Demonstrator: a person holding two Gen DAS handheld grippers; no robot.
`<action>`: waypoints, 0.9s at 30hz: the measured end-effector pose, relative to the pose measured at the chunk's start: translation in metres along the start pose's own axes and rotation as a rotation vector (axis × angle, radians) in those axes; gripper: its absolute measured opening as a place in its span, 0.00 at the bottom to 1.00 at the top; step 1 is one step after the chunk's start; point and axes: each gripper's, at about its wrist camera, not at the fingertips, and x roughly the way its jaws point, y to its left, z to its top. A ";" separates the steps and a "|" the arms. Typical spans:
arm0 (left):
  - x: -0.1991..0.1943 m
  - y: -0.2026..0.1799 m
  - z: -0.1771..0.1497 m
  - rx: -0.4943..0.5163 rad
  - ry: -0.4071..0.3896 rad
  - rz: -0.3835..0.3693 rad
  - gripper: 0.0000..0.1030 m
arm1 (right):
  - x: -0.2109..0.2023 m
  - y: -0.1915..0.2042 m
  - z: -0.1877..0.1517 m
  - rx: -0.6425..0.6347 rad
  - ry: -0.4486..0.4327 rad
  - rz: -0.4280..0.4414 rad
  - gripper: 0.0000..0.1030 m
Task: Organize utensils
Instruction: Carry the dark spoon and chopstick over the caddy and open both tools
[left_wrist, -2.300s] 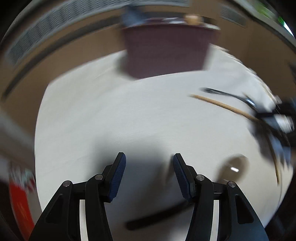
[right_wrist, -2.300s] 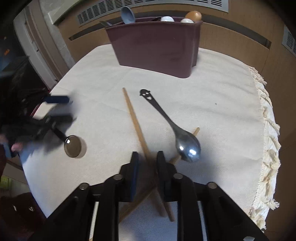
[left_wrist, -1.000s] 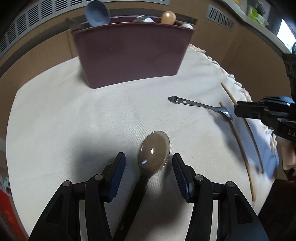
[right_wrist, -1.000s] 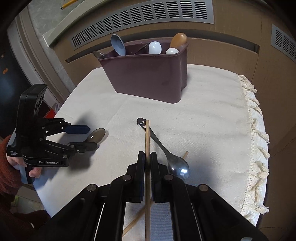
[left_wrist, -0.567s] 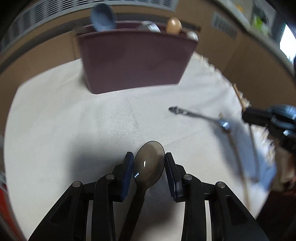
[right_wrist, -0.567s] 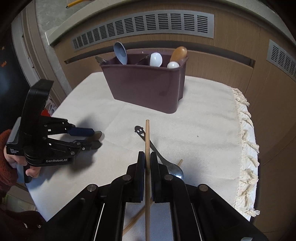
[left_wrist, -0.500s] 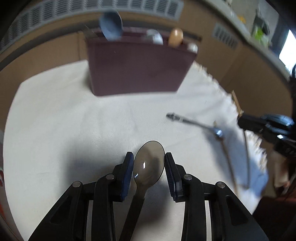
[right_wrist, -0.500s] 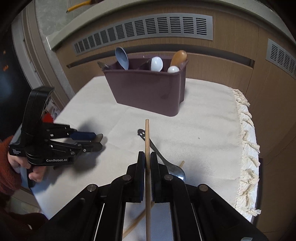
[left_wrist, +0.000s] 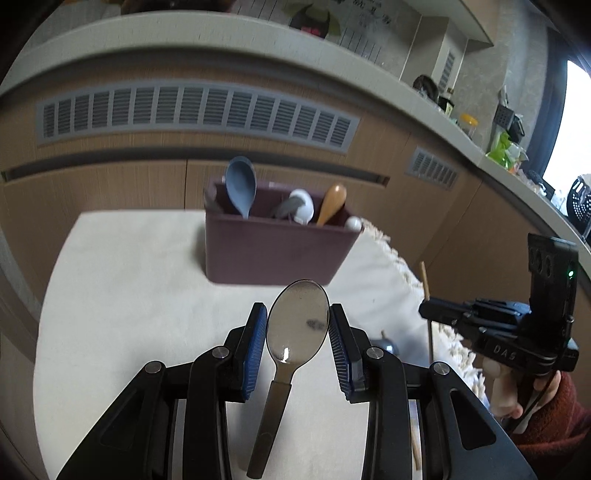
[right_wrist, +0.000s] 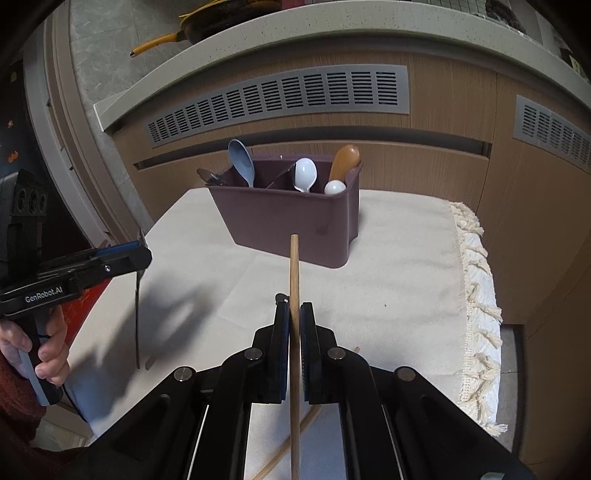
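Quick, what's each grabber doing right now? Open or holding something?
Left gripper: jaws have just closed on the smoky see-through spoon and hold it.
Right gripper: jaws shut on a wooden chopstick.

Utensil caddy (right_wrist: 295, 229) on table (right_wrist: 399, 266), at far edge, before cabinet front (right_wrist: 424, 162). Spoons (right_wrist: 242, 162) upright in caddy compartments. Spoon (left_wrist: 295, 332) between left gripper (left_wrist: 297, 343) pads, off table. Chopstick (right_wrist: 294, 295) between right gripper (right_wrist: 294, 339) pads, pointing at caddy. Second chopstick (right_wrist: 291, 446) on table below. Left gripper left of right gripper.
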 end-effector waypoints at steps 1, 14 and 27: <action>-0.002 0.000 0.005 -0.005 -0.013 -0.006 0.34 | 0.000 -0.001 0.002 0.004 -0.004 0.003 0.05; -0.054 0.004 0.172 -0.102 -0.560 -0.183 0.34 | -0.092 0.011 0.166 -0.076 -0.453 -0.034 0.05; 0.059 0.047 0.161 -0.190 -0.626 -0.098 0.34 | -0.015 -0.009 0.192 -0.088 -0.353 -0.050 0.05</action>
